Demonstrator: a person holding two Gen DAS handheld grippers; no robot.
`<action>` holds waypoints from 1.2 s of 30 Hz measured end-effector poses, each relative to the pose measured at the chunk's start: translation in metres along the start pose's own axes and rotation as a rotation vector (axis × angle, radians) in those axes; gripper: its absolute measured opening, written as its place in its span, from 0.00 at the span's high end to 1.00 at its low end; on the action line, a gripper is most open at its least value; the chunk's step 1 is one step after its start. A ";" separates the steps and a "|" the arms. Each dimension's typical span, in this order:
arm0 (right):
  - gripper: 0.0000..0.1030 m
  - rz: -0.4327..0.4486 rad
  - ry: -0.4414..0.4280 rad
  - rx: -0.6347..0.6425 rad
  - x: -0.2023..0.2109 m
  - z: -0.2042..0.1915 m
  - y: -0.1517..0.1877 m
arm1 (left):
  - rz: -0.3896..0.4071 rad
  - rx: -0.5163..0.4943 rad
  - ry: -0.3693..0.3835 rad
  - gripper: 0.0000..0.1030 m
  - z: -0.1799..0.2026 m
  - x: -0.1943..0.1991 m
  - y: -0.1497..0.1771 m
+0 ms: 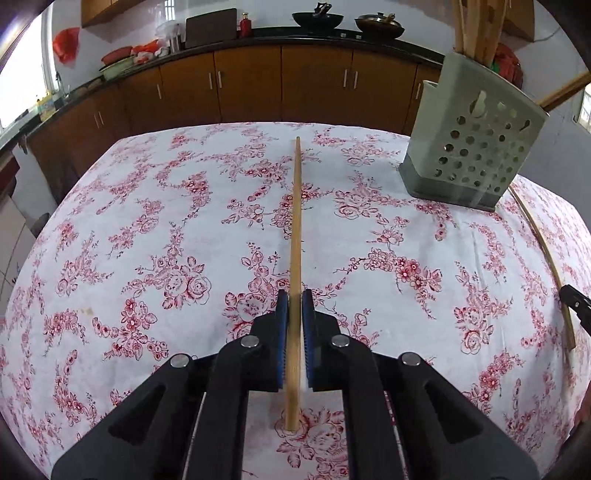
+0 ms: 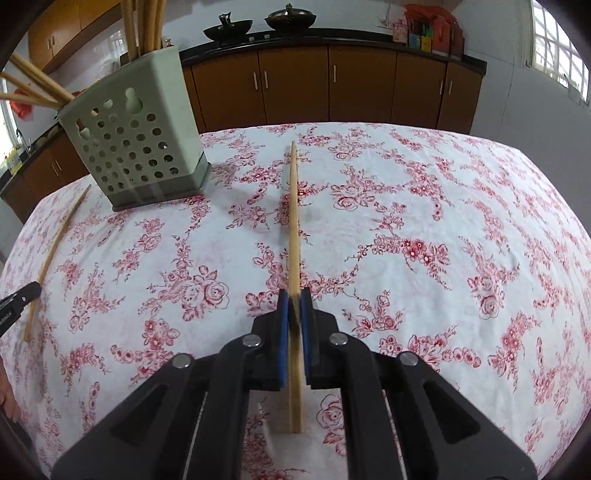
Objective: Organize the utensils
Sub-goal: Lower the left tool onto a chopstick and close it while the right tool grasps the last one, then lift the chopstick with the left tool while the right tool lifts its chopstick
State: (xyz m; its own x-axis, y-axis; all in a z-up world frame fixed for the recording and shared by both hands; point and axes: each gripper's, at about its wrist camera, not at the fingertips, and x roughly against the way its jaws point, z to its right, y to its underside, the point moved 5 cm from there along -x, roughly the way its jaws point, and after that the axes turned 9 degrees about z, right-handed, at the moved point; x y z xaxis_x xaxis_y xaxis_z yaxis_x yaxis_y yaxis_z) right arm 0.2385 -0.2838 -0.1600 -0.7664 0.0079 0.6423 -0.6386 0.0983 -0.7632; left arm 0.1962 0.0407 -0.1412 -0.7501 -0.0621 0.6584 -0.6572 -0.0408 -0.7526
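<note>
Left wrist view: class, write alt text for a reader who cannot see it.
The left gripper is shut on a wooden chopstick that points away over a floral tablecloth. At upper right a perforated holder holds more chopsticks, and a second chopstick is held at the right edge.

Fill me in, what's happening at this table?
A person is sorting chopsticks with two tools. The left hand-held gripper is shut on one wooden chopstick; the right hand-held gripper is shut on another chopstick. Both sticks point across the floral tablecloth. The perforated holder already has several sticks standing in it.
</note>
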 end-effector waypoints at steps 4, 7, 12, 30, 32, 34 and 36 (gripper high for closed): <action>0.92 0.000 -0.006 -0.007 0.002 -0.001 0.002 | 0.001 0.027 0.021 0.90 -0.003 -0.001 0.000; 0.92 -0.001 -0.005 -0.004 0.001 -0.001 0.001 | 0.001 0.034 0.026 0.90 -0.005 0.000 0.001; 0.91 -0.001 -0.001 0.002 0.001 0.000 0.001 | 0.000 0.028 0.020 0.90 -0.008 0.000 0.001; 0.91 -0.002 -0.006 -0.002 0.000 0.000 0.000 | 0.000 0.019 0.014 0.89 -0.005 0.001 0.000; 0.91 -0.002 -0.006 -0.002 0.000 0.000 0.000 | 0.000 0.019 0.014 0.89 -0.004 0.001 0.000; 0.91 -0.002 -0.006 -0.002 0.000 0.000 0.000 | 0.000 0.018 0.014 0.89 -0.004 0.001 0.000; 0.91 -0.002 -0.006 -0.002 0.000 0.000 0.000 | 0.000 0.018 0.014 0.88 -0.004 0.001 0.000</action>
State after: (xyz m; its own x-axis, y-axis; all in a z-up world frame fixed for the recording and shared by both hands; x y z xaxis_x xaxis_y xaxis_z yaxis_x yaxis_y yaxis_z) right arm 0.2384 -0.2842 -0.1599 -0.7656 0.0022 0.6433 -0.6399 0.0999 -0.7619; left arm 0.1956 0.0448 -0.1406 -0.7509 -0.0480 0.6586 -0.6561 -0.0591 -0.7524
